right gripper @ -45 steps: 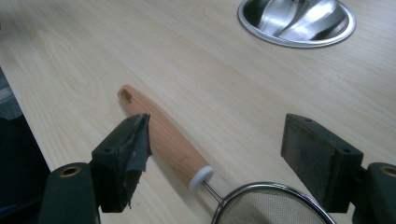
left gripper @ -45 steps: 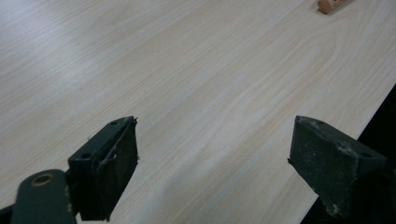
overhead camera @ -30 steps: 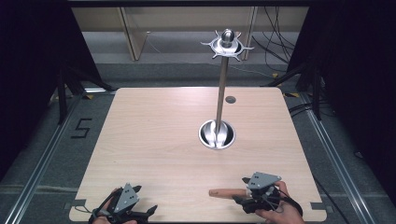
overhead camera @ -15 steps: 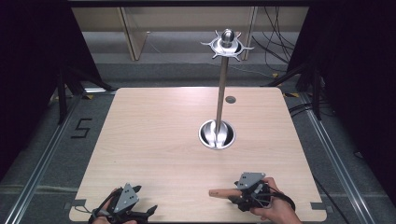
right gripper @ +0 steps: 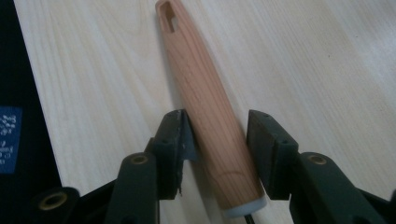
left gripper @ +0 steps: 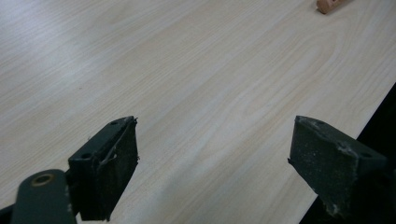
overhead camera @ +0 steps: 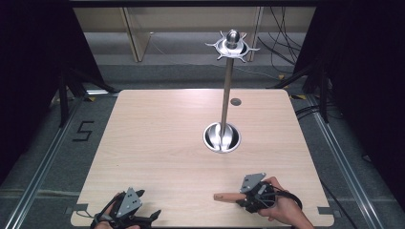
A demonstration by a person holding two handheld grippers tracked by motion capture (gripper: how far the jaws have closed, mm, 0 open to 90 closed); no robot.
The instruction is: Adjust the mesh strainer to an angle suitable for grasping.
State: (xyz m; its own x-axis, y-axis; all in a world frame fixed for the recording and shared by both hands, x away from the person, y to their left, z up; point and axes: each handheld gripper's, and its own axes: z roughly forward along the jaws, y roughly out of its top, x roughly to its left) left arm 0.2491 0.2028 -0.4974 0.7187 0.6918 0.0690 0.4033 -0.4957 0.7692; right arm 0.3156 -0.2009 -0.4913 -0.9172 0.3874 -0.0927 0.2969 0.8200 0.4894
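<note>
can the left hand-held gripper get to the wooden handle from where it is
Probably yes. The left hand-held gripper stands open over bare table, nothing between it and the wooden handle. But the right hand-held gripper already straddles the thick end, so only the holed end is free.

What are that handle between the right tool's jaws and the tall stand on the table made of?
The handle looks like unvarnished reddish wood: visible grain, matte surface, a slot cut near its far end and a pale cap, perhaps plastic, at the near end. The stand appears to be polished metal, likely steel: its pole and round base shine like mirrors.
</note>
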